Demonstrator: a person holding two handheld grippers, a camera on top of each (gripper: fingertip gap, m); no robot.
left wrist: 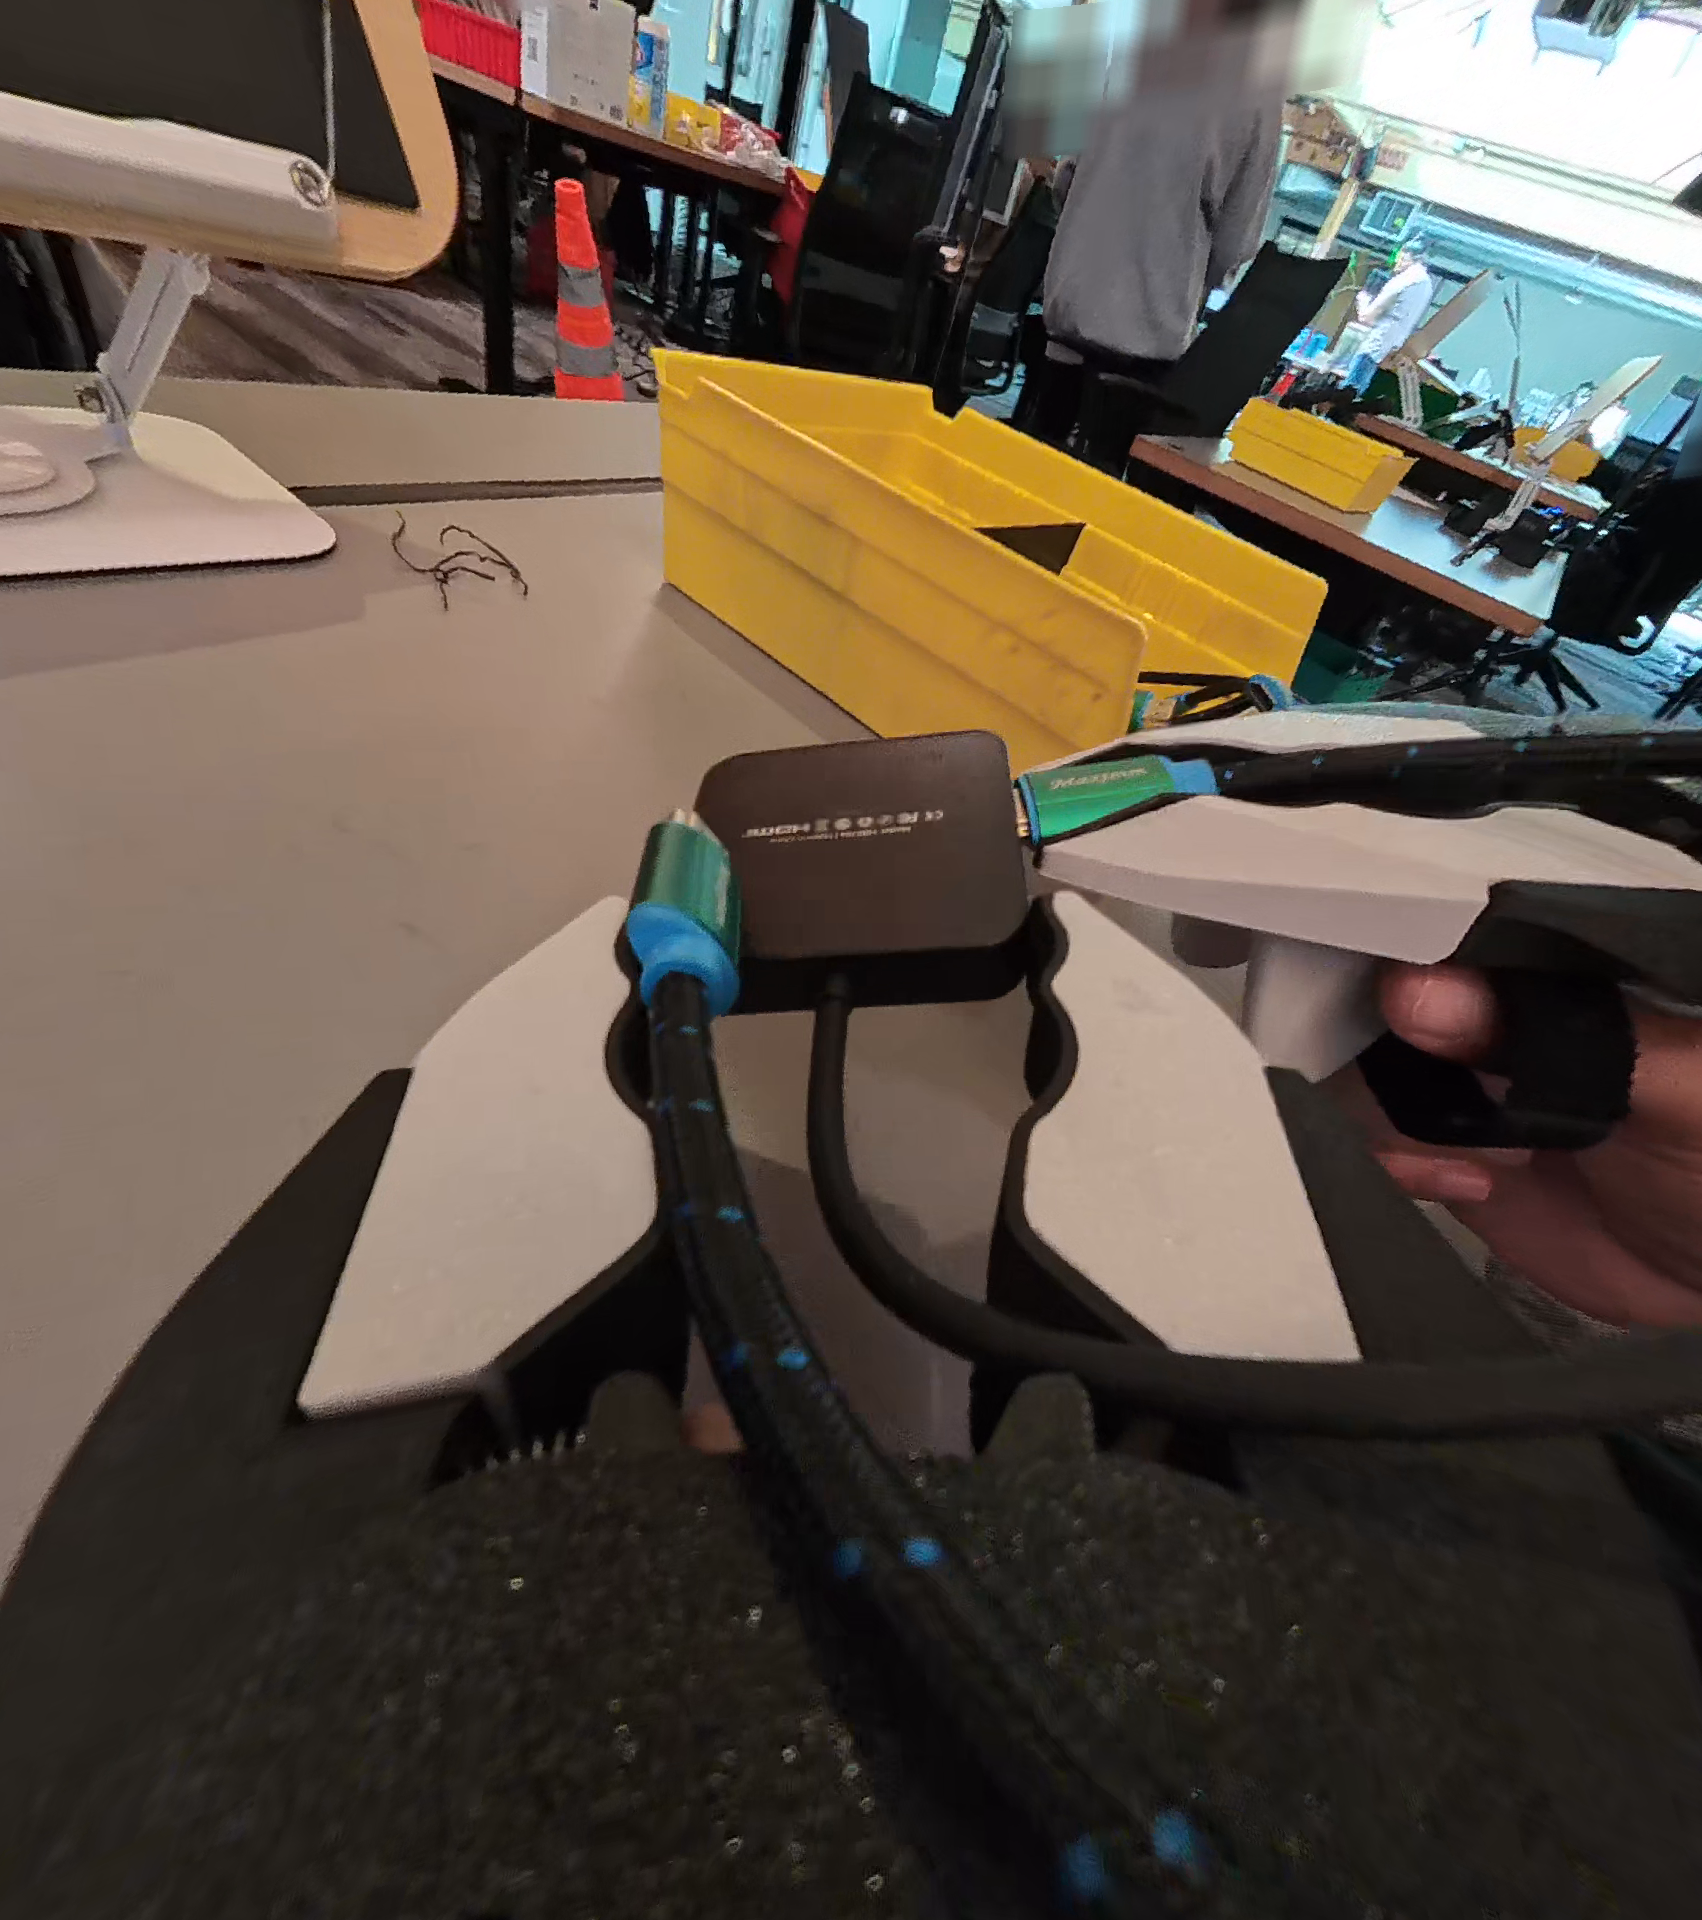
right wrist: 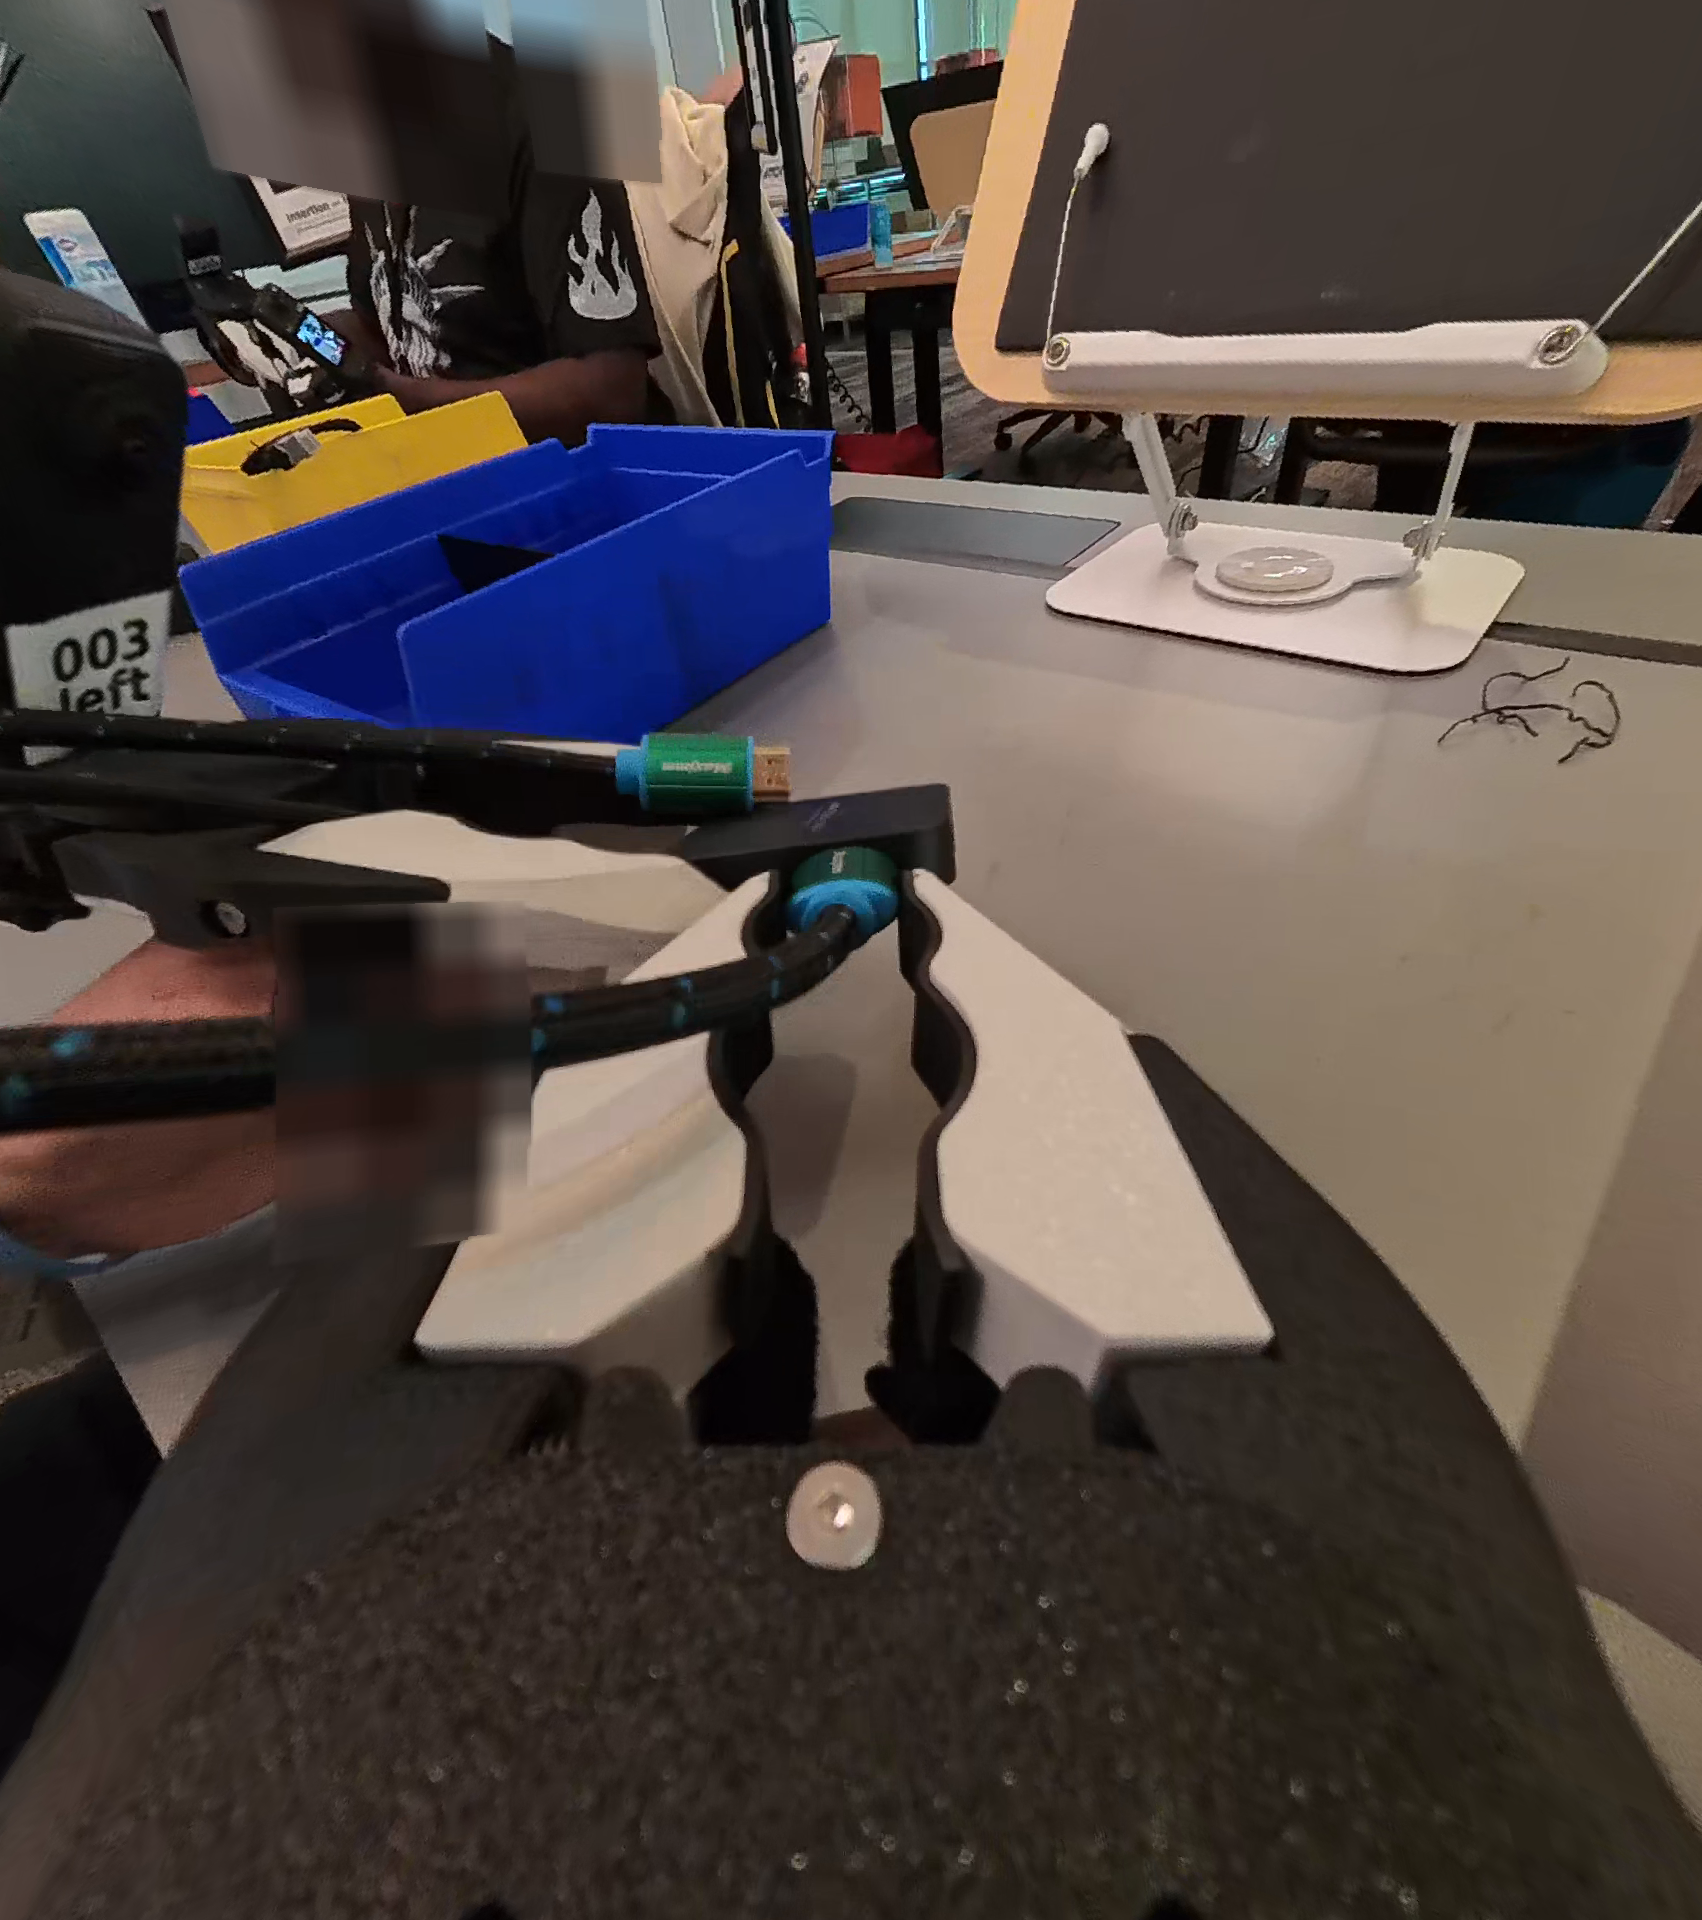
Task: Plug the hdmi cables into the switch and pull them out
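Left tongs (left wrist: 831, 977) clamp the black switch (left wrist: 862, 842) above the table (left wrist: 203, 831) to steady it, while right tongs (right wrist: 831, 894) close on a green plug (right wrist: 842, 878) at its right port; a second plug (left wrist: 686, 883) lies loose.

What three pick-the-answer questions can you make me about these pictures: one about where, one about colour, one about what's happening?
1. Where is the black box?
A) in a bin
B) between the fingers of the left gripper
C) on the stand

2. What colour are the plugs?
A) red
B) white
C) green

3. Is the loose plug pushed into the box?
A) yes, fully
B) no, it is out
C) it is snapped in half

Answers: 1 B, a finger sits on each side of the box. 2 C, both shells are green. 3 B, its gold tip is bare.
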